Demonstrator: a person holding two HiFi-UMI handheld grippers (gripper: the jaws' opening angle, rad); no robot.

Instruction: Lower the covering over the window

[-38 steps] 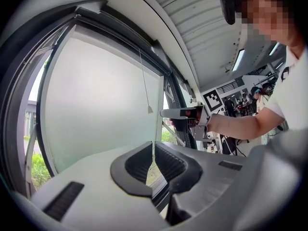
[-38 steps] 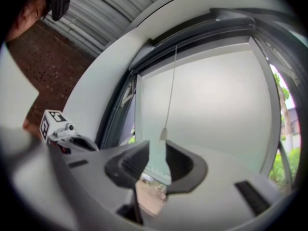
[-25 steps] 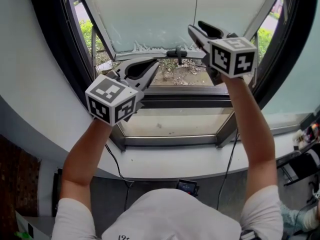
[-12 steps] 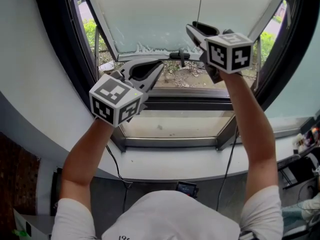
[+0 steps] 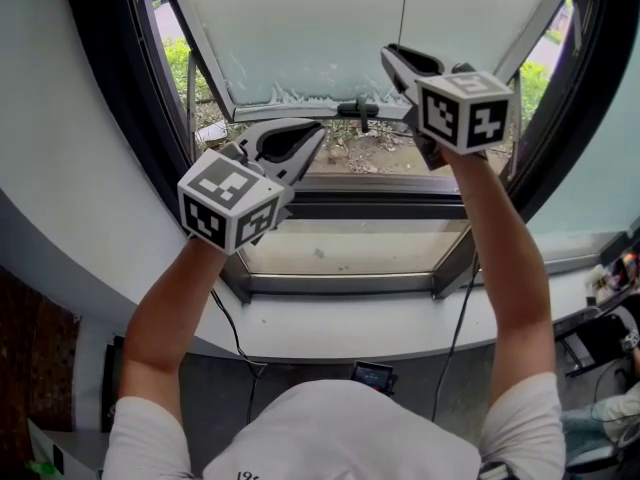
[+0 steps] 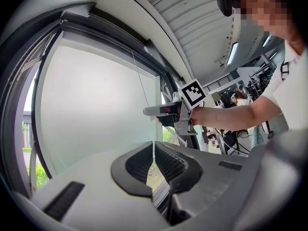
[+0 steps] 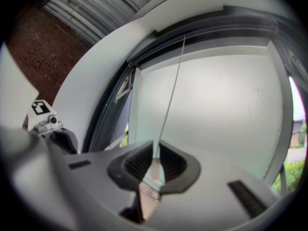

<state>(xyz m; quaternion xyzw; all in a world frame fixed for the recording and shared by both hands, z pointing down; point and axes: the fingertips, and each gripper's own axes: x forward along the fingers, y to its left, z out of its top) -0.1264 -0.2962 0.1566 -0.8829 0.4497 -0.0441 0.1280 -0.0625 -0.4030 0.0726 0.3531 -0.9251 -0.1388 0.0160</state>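
Pale blind [image 5: 300,28] hangs over most of the window, its top cut off. Its thin cord [image 7: 171,90] drops between the right tool [image 7: 155,154], whose jaws have just been closing and now pinch it; the cord's lower end is hidden. Left tool [image 6: 154,146] is clenched and empty.

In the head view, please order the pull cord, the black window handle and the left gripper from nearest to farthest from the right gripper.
1. Pull cord, between the right gripper's jaws, which have just been closing.
2. Black window handle, lower left.
3. Left gripper, farther left.
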